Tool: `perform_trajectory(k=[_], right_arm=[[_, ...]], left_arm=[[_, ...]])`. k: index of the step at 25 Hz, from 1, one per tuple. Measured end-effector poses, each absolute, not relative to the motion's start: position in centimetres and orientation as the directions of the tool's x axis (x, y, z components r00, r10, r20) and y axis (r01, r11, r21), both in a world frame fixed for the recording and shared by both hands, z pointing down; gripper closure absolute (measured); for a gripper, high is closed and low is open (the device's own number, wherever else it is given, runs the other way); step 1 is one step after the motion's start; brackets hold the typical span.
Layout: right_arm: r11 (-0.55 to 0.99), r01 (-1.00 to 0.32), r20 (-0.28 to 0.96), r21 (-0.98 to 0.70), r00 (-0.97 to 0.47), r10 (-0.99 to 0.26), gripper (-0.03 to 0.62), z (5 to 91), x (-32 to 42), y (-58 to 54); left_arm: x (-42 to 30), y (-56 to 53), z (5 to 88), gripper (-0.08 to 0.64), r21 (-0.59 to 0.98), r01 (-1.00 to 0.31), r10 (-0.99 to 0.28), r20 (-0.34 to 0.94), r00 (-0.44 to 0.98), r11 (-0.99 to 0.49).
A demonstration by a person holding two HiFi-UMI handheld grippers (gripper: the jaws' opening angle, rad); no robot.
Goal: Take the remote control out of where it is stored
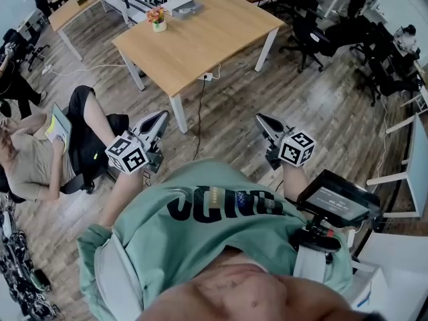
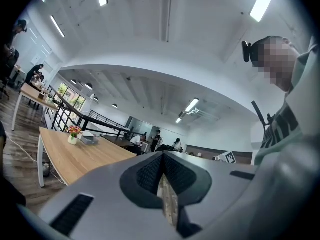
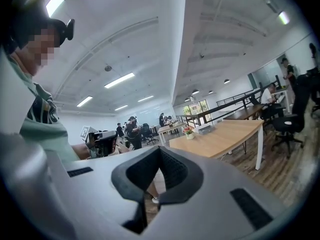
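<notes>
No remote control shows in any view. I hold both grippers up in front of my chest, pointing away toward a wooden table. In the head view, my left gripper is shut with nothing between its jaws, its marker cube near my left hand. My right gripper is shut and empty as well. The left gripper view shows its dark pads pressed together at the tip of the left gripper. In the right gripper view the right gripper has its jaw tips meeting, empty.
A small flower pot and a grey box stand on the far end of the table. A seated person is at the left. Office chairs stand at the right. A dark screen device hangs at my right side.
</notes>
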State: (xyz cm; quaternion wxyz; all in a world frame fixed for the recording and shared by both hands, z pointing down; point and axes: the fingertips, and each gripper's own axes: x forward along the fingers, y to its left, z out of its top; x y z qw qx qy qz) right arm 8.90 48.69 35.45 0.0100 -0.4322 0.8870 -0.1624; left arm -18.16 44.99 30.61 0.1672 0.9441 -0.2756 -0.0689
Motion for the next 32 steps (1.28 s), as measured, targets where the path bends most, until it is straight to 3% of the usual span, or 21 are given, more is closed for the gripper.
perform_trajectory(k=[7,19,24,32], right_arm=[[0.576,-0.754,0.123,-0.316,-0.635,-0.763,0.588,35.1,14.4,49.2],[0.572,-0.733,0.135,-0.368,-0.651,-0.747,0.588,39.7,15.9,50.6],[0.570,-0.742,0.162,-0.353,-0.649,-0.743,0.588,39.6,14.9,50.2],[0.516,-0.802,0.196,-0.302,-0.582,-0.789,0.588,37.9,8.0,38.6]], left_arm=[[-12.6,45.4,30.4,0.557,0.375,-0.499,-0.542,-0.011,0.840,-0.781],[-10.2,47.7,33.6,0.556,0.363,-0.500,-0.523,0.039,0.851,-0.786],[-11.3,46.4,34.0,0.555,0.394,-0.490,-0.522,0.028,0.852,-0.778],[-18.1,32.8,34.6,0.556,0.428,-0.399,-0.458,-0.040,0.888,-0.811]])
